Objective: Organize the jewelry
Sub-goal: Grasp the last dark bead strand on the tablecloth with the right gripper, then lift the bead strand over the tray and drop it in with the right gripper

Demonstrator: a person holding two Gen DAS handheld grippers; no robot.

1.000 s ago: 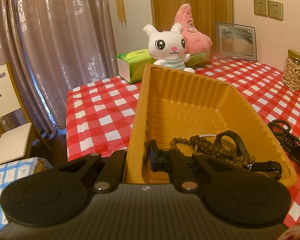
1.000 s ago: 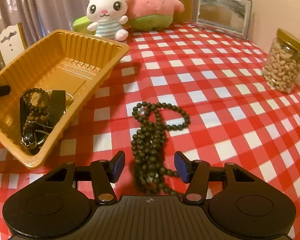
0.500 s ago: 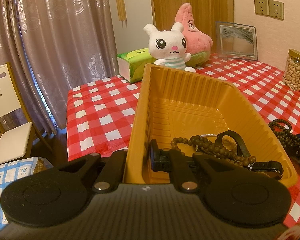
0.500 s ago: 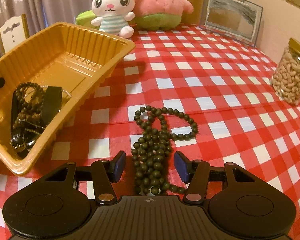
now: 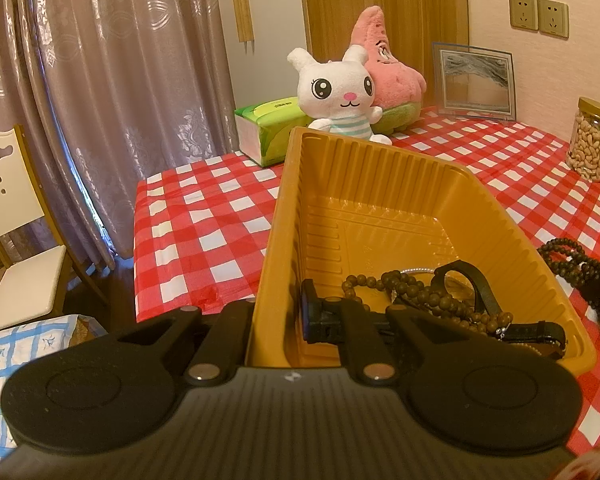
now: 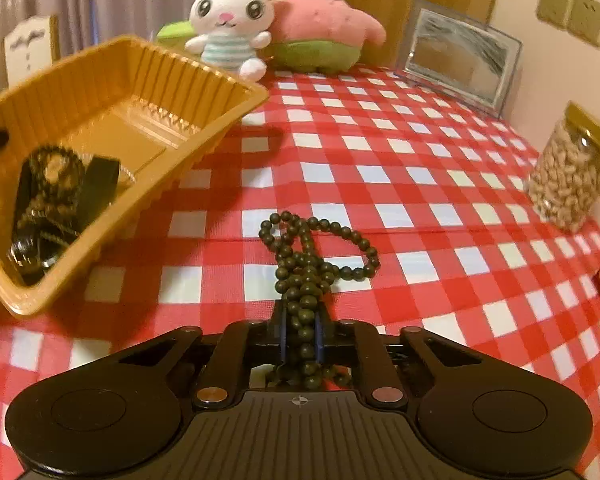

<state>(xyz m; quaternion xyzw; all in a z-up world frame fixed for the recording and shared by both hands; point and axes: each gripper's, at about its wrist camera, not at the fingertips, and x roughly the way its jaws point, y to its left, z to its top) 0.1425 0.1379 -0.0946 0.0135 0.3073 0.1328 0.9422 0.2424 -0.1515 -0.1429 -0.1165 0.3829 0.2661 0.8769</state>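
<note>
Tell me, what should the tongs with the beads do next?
Probably lift. The right tongs have just closed on the dark bead necklace, which mostly lies on the checked tablecloth; the yellow tray, pinched by the left tongs, waits alongside.

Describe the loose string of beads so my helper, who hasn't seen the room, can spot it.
On the red-and-white checked tablecloth, look just right of the yellow plastic tray. The dark green bead string lies there in loops, its near end pinched in the right tongs. Unlike the beads in the tray, it lies on the cloth.
</note>
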